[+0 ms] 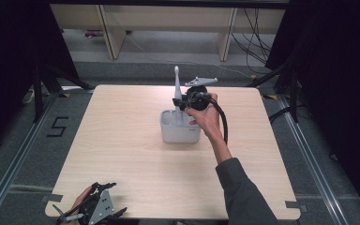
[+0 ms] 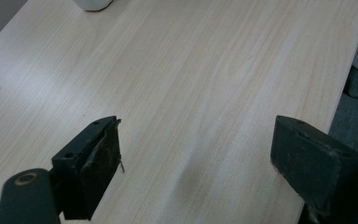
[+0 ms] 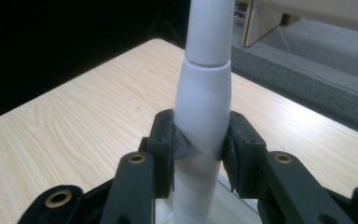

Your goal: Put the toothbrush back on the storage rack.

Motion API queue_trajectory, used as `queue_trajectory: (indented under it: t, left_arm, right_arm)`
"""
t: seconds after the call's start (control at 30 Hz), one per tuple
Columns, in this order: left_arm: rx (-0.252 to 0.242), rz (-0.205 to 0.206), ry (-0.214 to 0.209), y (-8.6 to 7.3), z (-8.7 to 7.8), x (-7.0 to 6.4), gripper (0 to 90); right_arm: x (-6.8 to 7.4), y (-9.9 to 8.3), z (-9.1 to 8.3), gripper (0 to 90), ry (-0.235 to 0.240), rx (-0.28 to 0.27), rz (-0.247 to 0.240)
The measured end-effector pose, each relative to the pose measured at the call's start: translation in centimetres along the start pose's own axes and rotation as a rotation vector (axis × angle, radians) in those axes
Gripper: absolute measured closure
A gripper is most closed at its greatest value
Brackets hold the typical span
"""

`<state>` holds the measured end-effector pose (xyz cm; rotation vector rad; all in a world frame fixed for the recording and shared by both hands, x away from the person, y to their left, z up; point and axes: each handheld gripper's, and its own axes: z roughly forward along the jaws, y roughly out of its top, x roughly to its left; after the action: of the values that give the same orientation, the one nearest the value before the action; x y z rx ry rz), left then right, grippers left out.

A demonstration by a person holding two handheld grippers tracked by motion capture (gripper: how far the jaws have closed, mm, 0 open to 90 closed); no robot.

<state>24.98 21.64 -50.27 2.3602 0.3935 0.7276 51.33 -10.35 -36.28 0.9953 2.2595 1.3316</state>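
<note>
White plastic electric toothbrush, upright, we clench at mid-handle in our right gripper, directly over the white holder cup for standing or lifting; our left gripper rests released, empty, on the near table edge.
</note>
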Motion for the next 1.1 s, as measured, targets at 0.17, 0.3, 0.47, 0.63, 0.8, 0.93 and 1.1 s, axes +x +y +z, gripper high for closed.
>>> queue_trajectory:
  t: [0.17, 0.3, 0.47, 0.63, 0.8, 0.93, 1.1]
  left_arm:
    - [0.000, 0.000, 0.000, 0.0, 0.0, 0.0, 15.4]
    - [-0.001, 0.000, 0.001, 0.0, 0.0, 0.0, 15.4]
    - [-0.001, -0.001, 0.000, 0.0, 0.0, 0.0, 15.4]
    - [0.012, 0.003, -0.006, 0.0, 0.0, 0.0, 15.4]
    - [0.004, -0.002, 0.001, 0.0, 0.0, 0.0, 15.4]
    - [-0.006, -0.006, 0.004, 0.0, 0.0, 0.0, 15.4]
    - [0.002, 0.003, -0.003, 0.0, 0.0, 0.0, 15.4]
  right_arm:
    - [-0.1, -0.3, 0.7, 67.0, -0.010, 0.027, -0.022]
    - [0.0, -0.5, 1.2, 67.0, -0.022, 0.052, -0.047]
    - [0.2, -1.4, 2.1, 67.0, -0.017, 0.100, -0.016]
    - [0.2, -2.1, 2.8, 67.0, -0.029, 0.114, -0.025]
    - [0.1, -2.3, 3.2, 66.9, -0.035, 0.152, -0.044]
    - [0.4, -2.6, 3.6, 66.9, -0.038, 0.160, -0.029]
    - [0.4, -2.8, 3.9, 66.9, -0.041, 0.168, -0.037]
